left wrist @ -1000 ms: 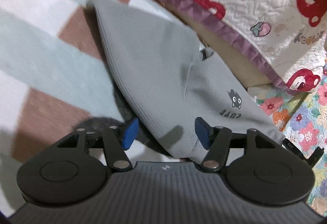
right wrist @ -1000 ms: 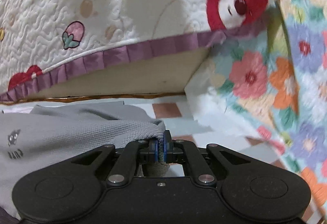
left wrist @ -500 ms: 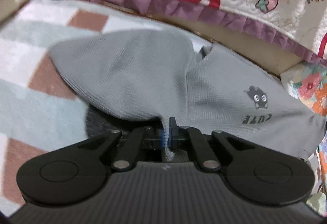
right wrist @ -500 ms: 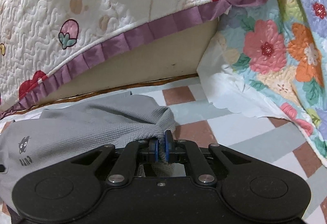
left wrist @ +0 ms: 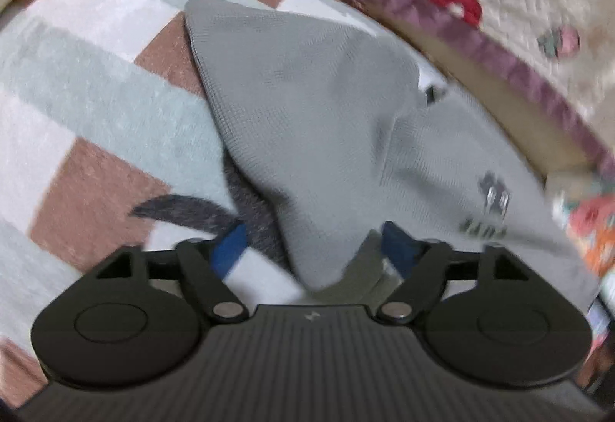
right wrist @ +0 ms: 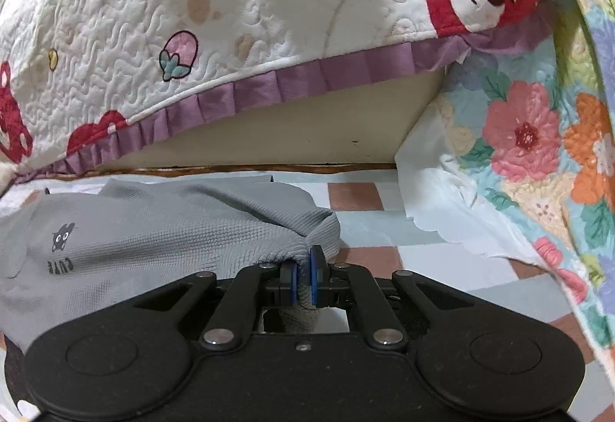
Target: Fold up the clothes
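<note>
A grey knitted garment (left wrist: 326, 122) with a small black cat print and lettering lies bunched on a checked mat (left wrist: 77, 106). In the left wrist view my left gripper (left wrist: 315, 249) has its jaws opening wide. A corner of the grey garment hangs loose between the blue pads (left wrist: 230, 249), and neither pad presses on it. A dark grey cloth (left wrist: 200, 214) lies under that corner. In the right wrist view my right gripper (right wrist: 303, 279) is shut on a fold of the grey garment (right wrist: 173, 229), pinched between its blue pads.
A white quilted cover with red bears and a purple frill (right wrist: 269, 83) hangs over a beige furniture base (right wrist: 288, 137) just behind the garment. A floral quilt (right wrist: 538, 137) drapes down on the right. The checked mat (right wrist: 442, 268) runs on to the right.
My left gripper was open a second ago, shut on the garment's corner half a second ago, and now stands open again. The right gripper keeps its hold and the garment has shifted a little.
</note>
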{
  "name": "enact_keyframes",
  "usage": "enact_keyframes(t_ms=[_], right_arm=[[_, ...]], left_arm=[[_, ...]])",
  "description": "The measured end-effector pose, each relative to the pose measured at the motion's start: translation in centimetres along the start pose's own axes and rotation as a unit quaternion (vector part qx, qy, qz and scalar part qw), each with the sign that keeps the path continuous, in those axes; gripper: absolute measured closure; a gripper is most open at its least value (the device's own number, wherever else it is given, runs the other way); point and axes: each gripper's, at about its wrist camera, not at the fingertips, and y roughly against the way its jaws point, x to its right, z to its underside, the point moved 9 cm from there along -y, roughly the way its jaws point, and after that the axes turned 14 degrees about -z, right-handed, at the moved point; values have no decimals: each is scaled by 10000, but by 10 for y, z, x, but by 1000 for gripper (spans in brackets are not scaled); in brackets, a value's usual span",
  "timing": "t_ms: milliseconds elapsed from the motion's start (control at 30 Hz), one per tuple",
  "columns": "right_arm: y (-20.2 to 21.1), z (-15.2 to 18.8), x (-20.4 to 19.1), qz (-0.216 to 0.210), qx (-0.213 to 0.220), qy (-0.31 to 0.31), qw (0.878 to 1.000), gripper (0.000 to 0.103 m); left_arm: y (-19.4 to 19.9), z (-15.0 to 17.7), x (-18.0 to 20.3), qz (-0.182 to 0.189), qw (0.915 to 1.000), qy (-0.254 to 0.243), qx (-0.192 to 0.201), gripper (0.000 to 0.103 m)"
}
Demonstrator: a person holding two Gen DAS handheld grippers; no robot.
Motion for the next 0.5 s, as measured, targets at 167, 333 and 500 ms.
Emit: enact_keyframes(t_ms=[167,333,500], right_arm=[[-26,9,24,-309,33,-639,9975,92],[-48,18,41,-834,-66,-1412,9864,88],[-47,32,50,-934,-176,-1919,9768,55]], left_arm=[[-11,-6,19,-394,9970,-244,621,0],[-22,1,45,-1801,9600,-1697,1311,44],[-21,9,67,-1708,9510,-2046,1568,95]])
